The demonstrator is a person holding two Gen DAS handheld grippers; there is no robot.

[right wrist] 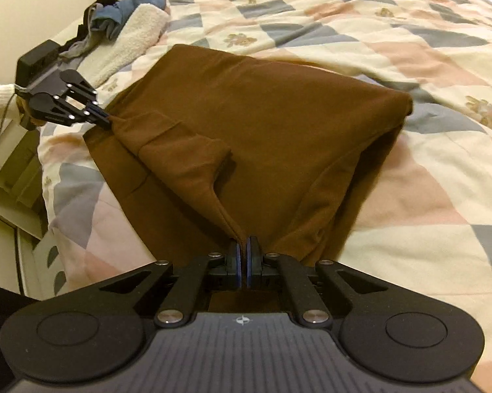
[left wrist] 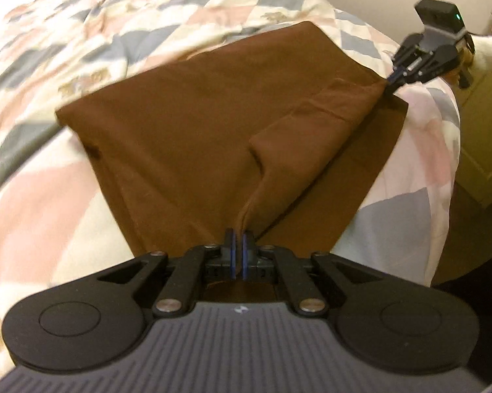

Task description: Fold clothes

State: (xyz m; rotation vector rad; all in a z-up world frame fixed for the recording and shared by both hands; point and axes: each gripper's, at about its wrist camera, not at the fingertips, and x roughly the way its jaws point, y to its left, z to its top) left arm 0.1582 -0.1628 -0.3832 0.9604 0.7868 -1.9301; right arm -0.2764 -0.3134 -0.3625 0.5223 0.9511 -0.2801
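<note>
- Our left gripper (left wrist: 238,240) and right gripper (right wrist: 244,244) each pinch a corner of the brown garment (left wrist: 193,124)
- We should carry both corners evenly toward twelve o'clock, keeping the edge taut

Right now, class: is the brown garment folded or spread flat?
Partly folded: brown garment lies doubled on the quilt, both tongs lifting one edge.

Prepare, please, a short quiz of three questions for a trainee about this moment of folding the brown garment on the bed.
1. True or false: both grippers are shut on the brown garment.
2. What lies under the garment? A) a bare wooden table B) a patchwork quilt C) a carpet
3. In the right wrist view, what lies beyond the left gripper, near the bed's far edge?

Key:
1. True: the left gripper and the right gripper each pinch a corner.
2. B
3. A pile of other clothes.
</note>
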